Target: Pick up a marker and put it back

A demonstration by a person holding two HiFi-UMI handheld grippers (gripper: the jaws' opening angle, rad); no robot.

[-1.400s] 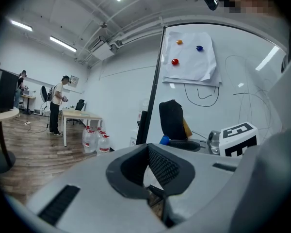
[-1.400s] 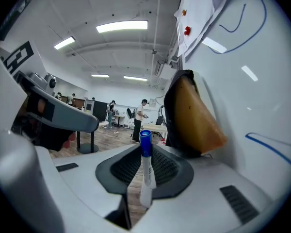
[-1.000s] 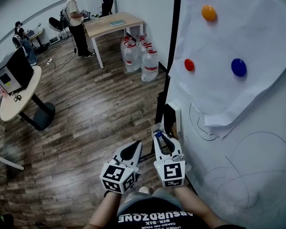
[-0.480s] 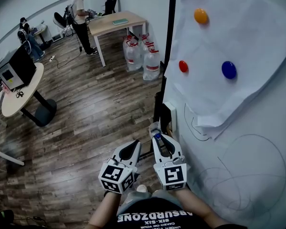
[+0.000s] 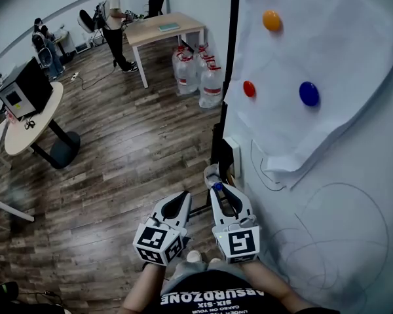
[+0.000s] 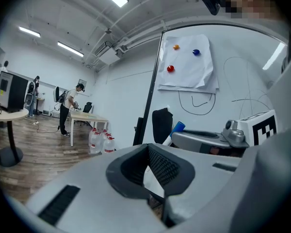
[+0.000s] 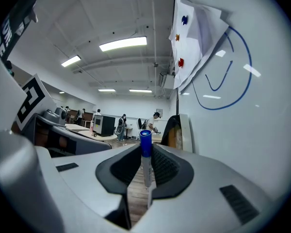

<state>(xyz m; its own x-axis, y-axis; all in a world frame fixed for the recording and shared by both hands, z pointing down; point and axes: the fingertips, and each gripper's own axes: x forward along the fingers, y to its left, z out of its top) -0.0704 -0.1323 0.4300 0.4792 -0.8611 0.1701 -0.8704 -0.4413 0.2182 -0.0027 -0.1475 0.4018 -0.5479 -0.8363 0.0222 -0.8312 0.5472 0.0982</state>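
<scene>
My right gripper is shut on a marker with a blue cap, close to the whiteboard. In the right gripper view the marker stands upright between the pads, blue cap on top. A black and white holder is fixed to the board's left edge, just beyond the jaws. My left gripper hangs beside the right one, shut, with nothing in it. From the left gripper view I see the marker's blue cap sticking out of the right gripper.
A paper sheet hangs on the whiteboard under orange, red and blue magnets. Water jugs stand by the board's foot. A round table, a desk and a standing person lie further off.
The head view has drifted a little, so the board and magnets sit further left. Both grippers stay side by side, and the right one keeps its hold on the marker.
</scene>
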